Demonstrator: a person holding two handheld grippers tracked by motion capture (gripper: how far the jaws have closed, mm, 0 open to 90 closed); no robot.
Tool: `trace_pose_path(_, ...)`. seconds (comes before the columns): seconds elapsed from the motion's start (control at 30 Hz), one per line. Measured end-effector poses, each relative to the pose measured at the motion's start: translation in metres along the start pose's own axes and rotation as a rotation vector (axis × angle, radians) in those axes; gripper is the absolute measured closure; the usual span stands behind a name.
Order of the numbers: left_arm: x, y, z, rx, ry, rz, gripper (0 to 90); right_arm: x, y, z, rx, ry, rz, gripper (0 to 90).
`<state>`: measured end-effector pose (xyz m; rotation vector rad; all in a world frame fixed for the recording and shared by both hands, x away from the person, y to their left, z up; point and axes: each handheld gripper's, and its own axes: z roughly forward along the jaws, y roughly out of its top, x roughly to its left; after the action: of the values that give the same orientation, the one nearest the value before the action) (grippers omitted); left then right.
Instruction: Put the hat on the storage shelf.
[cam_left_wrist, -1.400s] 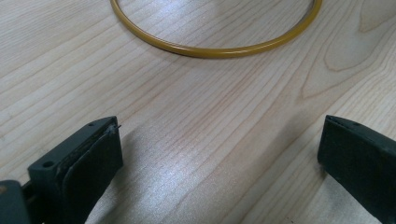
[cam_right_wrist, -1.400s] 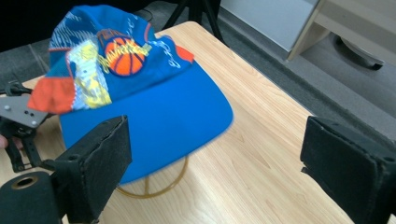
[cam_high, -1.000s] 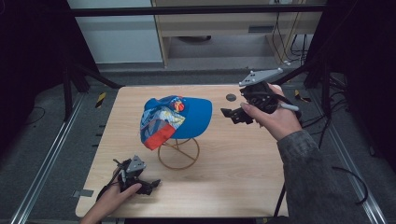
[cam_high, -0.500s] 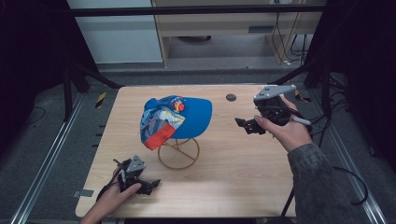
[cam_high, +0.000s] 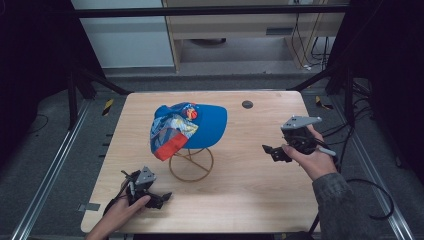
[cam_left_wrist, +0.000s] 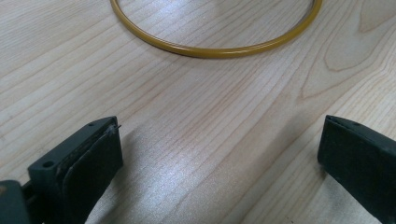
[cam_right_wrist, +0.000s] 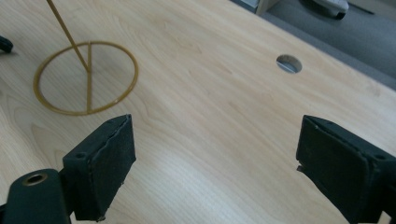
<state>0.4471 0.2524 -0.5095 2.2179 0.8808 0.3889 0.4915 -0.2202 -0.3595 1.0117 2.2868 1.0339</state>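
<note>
Big wooden table (cam_high: 260, 200), then blue cap (cam_high: 200, 125) perched on gold wire stand (cam_high: 191, 165) mid-table. Right gripper (cam_high: 272, 151) hovered at right side, well apart from cap, jaws wide, empty. Left gripper (cam_high: 159, 199) near stand's ring, also gaping, empty.

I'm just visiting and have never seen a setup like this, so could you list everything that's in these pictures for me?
Cap: one, blue with a multicoloured printed front, sitting on top of the stand near the table's middle.
Stand: one, gold wire with a ring base, on the table under the cap.
Table: one, light wood, with a small round hole near its far edge.
Left gripper: one, black, open, low over the table's near left corner, jaws toward the stand's ring.
Right gripper: one, black with a grey plate on top, open, at the table's right side.
Hands: two, one holding each gripper, coming in from the near edge.
</note>
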Motion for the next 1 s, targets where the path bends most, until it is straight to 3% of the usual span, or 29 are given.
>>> trace_pose_path(0.5, 0.000, 0.000, 0.000, 0.000, 0.000, 0.000, 0.0, 0.001, -0.061, 0.035, 0.028, -0.023, 0.040, 12.3)
trace_pose_path(1.0, 0.000, 0.000, 0.000, 0.000, 0.000, 0.000, 0.0, 0.004, -0.096, 0.058, 0.036, -0.020, 0.092, 11.8)
